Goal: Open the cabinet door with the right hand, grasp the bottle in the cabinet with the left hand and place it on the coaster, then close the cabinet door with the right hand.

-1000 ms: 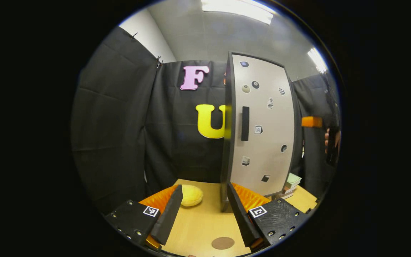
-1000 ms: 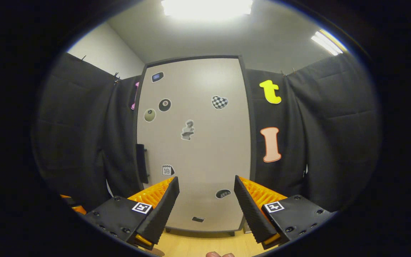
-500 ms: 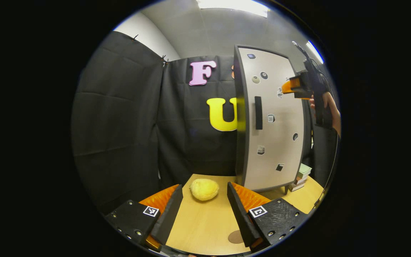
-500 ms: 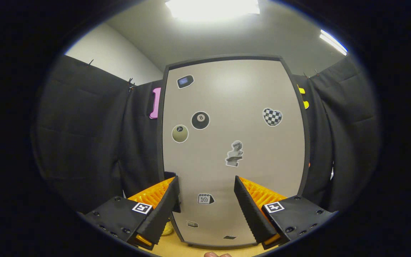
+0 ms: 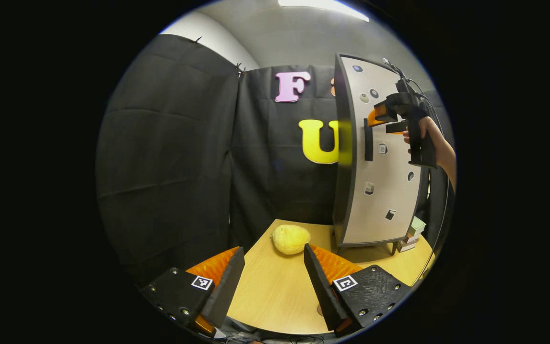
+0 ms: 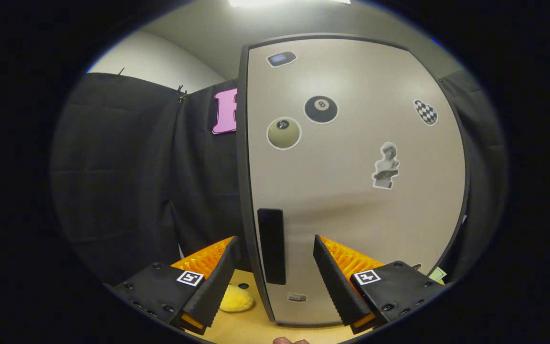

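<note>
Cabinet door [image 6: 351,191] shut, bottle inside hidden; coaster [image 5: 319,309] mostly behind fingers [image 5: 320,282].

The left gripper [image 5: 271,282], jaws apart and holding nothing, hovers over a light wooden table [image 5: 275,306] with a yellow lumpy object [image 5: 290,239] lying ahead. To the right stands a tall cabinet [image 5: 380,157] with its door shut. The right gripper [image 5: 375,117], held in a hand [image 5: 430,138], reaches the door's dark handle [image 5: 368,140].
</note>
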Demonstrator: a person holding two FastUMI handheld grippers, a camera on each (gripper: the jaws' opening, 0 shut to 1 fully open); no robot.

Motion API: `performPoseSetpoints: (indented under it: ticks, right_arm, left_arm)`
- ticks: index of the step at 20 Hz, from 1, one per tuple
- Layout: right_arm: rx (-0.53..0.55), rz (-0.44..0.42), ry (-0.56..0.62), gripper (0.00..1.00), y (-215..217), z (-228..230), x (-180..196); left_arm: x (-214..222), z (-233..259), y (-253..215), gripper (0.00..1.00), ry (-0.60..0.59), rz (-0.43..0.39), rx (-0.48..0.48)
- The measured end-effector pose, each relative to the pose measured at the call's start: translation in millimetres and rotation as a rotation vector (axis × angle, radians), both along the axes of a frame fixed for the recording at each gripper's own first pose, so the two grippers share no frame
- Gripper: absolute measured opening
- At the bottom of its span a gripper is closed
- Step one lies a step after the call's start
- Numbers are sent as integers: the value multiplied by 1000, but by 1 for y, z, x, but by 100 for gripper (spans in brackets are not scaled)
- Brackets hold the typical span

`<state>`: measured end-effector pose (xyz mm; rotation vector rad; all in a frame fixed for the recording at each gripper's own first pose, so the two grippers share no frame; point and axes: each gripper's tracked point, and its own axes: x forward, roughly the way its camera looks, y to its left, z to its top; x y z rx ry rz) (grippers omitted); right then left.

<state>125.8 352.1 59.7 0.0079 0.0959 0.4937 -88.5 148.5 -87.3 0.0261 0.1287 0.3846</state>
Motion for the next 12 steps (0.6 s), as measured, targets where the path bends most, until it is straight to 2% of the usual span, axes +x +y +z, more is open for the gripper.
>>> performPoseSetpoints:
  ticks: [4,7,8,9,10,12]
  right_arm:
    - [-14,-82,24,98,7,-19,18]
    - [2,-122,61,98,13,-29,25]
    - [-4,-126,70,93,17,-32,26]
    - [-14,-132,78,98,19,-36,26]
    - [-20,-134,79,97,21,-38,27]
    - [-26,-155,76,85,22,-39,28]
  left_arm:
    - [-2,-6,17,71,2,35,-23]
    - [-3,-13,25,73,10,52,-24]
    - [-2,-14,27,73,13,53,-21]
    - [-1,-16,26,73,14,47,-24]
    - [0,-17,25,73,15,39,-31]
    - [0,-18,24,73,15,29,-40]
